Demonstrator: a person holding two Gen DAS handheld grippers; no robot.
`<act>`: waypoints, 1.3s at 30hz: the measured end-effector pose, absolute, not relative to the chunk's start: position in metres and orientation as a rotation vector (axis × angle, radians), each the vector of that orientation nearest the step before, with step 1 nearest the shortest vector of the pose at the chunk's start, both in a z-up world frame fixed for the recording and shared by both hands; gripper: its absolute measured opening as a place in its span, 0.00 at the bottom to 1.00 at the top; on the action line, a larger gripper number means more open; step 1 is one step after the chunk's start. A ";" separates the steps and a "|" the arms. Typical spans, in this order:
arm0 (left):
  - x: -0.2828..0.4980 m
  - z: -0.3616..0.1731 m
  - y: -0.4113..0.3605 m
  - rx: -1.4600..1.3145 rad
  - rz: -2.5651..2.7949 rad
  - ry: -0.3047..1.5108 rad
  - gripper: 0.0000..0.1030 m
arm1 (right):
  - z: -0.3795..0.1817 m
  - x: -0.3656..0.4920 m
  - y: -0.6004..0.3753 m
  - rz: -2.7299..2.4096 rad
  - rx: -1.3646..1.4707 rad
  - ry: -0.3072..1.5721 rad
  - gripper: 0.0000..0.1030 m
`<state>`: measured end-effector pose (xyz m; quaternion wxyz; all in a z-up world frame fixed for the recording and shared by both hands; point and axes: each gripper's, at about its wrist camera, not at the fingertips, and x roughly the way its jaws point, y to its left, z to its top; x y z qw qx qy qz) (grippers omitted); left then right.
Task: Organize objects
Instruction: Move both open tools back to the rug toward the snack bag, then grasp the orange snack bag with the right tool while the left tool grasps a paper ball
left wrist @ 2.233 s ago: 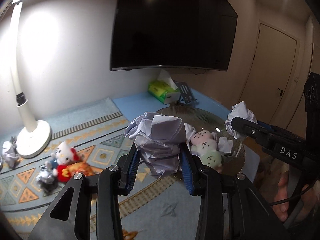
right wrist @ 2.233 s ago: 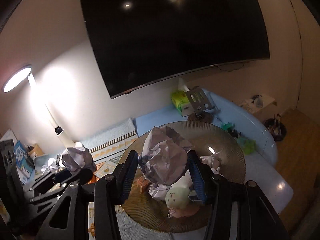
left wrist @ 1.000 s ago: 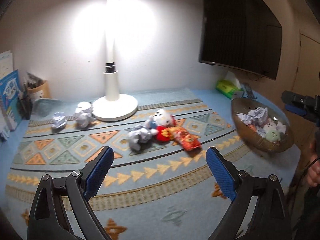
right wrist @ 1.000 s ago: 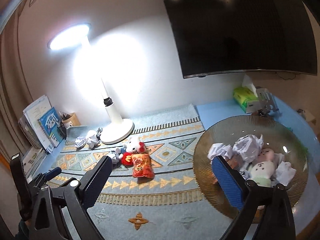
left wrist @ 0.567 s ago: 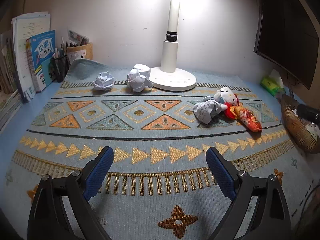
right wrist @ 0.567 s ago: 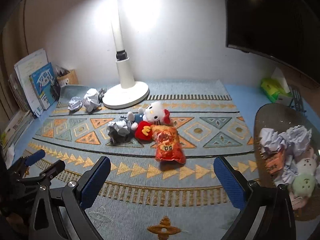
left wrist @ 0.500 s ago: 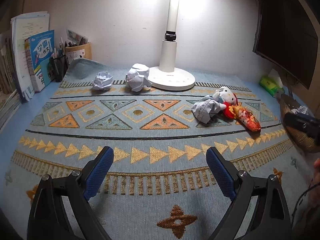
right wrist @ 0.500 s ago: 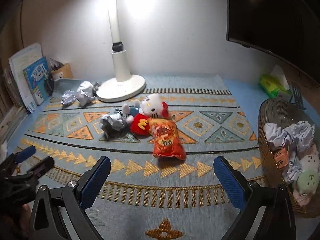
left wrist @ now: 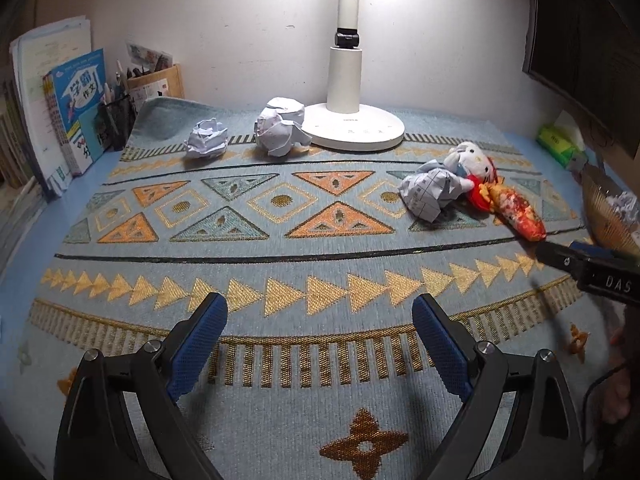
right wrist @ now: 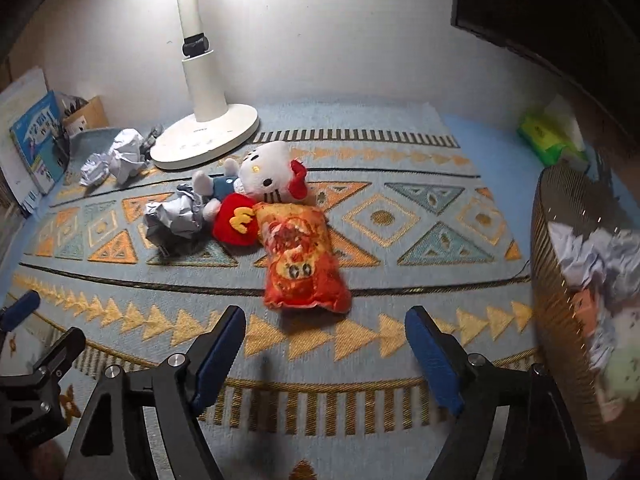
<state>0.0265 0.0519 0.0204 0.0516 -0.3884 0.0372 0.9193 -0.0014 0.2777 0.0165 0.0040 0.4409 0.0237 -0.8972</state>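
white lamp [left wrist: 349, 80] lights a plain wall [left wrist: 240, 20]; patterned rug [left wrist: 280, 248] covers the desk.

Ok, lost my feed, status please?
Left tongs open, empty. Right tongs open, just narrowing, nothing between, snack bag ahead. Paper balls, plush cat on rug. Path clear.

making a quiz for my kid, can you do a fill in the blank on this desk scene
1. The orange snack bag lies on the patterned ____.
2. Both crumpled paper balls near the books sit beside the white ____ base.
3. The plush cat wears a ____ bow.
4. The right gripper holds ____.

Missing words: mat; lamp; red; nothing
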 end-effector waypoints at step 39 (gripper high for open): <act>0.011 0.028 0.094 -1.073 2.492 0.219 0.29 | 0.016 0.058 0.280 -2.628 1.272 -0.177 0.40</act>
